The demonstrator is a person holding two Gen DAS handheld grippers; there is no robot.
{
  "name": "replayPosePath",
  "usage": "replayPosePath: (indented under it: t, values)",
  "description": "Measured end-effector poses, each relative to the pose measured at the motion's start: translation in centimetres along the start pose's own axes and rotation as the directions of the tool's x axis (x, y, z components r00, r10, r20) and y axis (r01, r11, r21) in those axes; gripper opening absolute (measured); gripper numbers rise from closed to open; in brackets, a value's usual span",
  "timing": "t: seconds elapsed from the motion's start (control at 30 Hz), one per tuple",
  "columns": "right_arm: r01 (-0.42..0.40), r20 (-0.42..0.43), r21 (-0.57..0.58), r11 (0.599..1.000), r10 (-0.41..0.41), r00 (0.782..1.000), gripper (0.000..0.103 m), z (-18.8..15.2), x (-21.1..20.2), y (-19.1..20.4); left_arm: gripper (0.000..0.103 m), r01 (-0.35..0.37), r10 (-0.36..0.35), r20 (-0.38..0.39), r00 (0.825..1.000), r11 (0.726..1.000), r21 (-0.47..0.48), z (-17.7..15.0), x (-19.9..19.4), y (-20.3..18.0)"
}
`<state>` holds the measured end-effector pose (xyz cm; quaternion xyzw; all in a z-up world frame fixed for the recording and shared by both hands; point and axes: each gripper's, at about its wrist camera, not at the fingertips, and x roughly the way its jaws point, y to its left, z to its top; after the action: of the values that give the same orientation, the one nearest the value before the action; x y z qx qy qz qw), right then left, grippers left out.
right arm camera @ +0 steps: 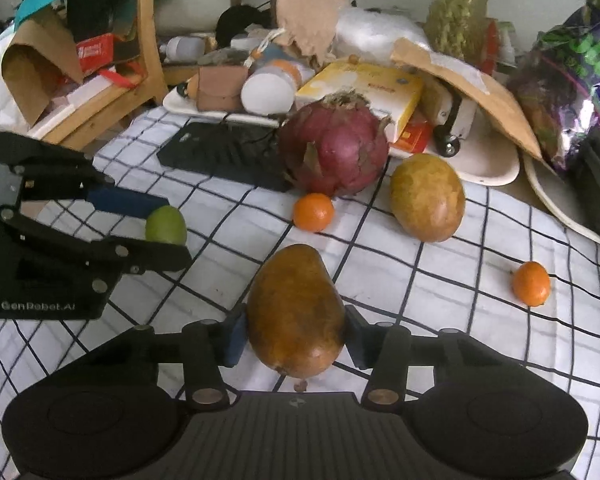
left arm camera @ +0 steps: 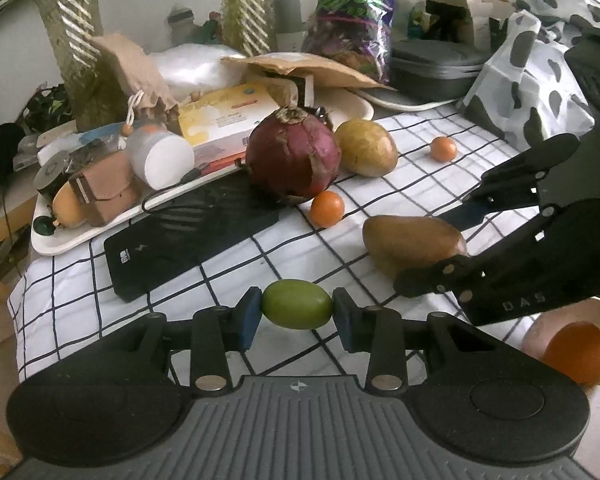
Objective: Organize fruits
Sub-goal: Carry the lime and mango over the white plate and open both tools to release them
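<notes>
Nearest your left-hand camera is the left gripper (left arm camera: 297, 309), its jaws closed onto a small green fruit (left arm camera: 297, 309), one blue pad pressed to each end, so the fruit spans the gap lengthwise. From the right wrist view the same fruit (right arm camera: 166, 225) sits between the pads at the left of the scene, seemingly just clear of the checked cloth (right arm camera: 440, 280) that covers the desk, though I can't be sure it is lifted.

Your right gripper (right arm camera: 296, 334) has its jaws about half open around the fat end of a brown mango (right arm camera: 296, 312); the pads look to be touching its sides, and the fruit lies pointing away from you. You hold one fruit in each hand, which I read as sorting by kind (two at a time).

Loose on the cloth remain a yellow mango (right arm camera: 426, 196) at the far right, a dragon fruit (right arm camera: 334, 148) far centre, one small orange (right arm camera: 313, 212) just near it and another orange (right arm camera: 531, 283) well apart at the right.

Legible writing is scarce: "GenRobot.AI" on the left gripper's body in the right view, "DAS" on the right gripper's body in the left view. Print on the yellow box (right arm camera: 360, 88) behind the dragon fruit is too blurred to read.
</notes>
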<state>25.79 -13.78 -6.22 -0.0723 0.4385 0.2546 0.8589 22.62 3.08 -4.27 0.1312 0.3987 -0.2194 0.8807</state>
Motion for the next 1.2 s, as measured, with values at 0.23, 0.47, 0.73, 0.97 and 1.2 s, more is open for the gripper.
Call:
replayPosePath:
  t: [0.23, 0.47, 0.73, 0.97, 1.2]
  values:
    - [0.031, 0.073, 0.022, 0.999, -0.032, 0.997, 0.05, -0.2, -3.1, -0.3, 0.037, 0.041, -0.041, 0.035, 0.999, 0.999, -0.018, 0.1, -1.9, -1.1]
    - [0.053, 0.119, 0.057, 0.997, -0.06, 0.991, 0.05, -1.8, -6.7, -0.7, 0.037, 0.073, -0.071, 0.062, 0.996, 0.997, -0.026, -0.7, -4.3, -2.9]
    - [0.065, 0.168, 0.096, 0.993, -0.08, 0.982, 0.05, -5.0, -11.4, -0.3, 0.037, 0.102, -0.1, 0.062, 0.993, 0.994, -0.035, -2.5, -7.0, -5.7]
    - [0.053, 0.193, 0.122, 0.991, -0.076, 0.978, 0.05, -8.5, -14.9, 1.1, 0.037, 0.127, -0.126, 0.025, 0.992, 0.992, -0.023, -4.7, -8.3, -8.4]
    - [0.052, 0.168, 0.118, 0.992, -0.072, 0.983, 0.05, -11.4, -16.6, 2.6, 0.037, 0.137, -0.138, -0.041, 0.99, 0.99, -0.019, -6.9, -8.0, -10.3]
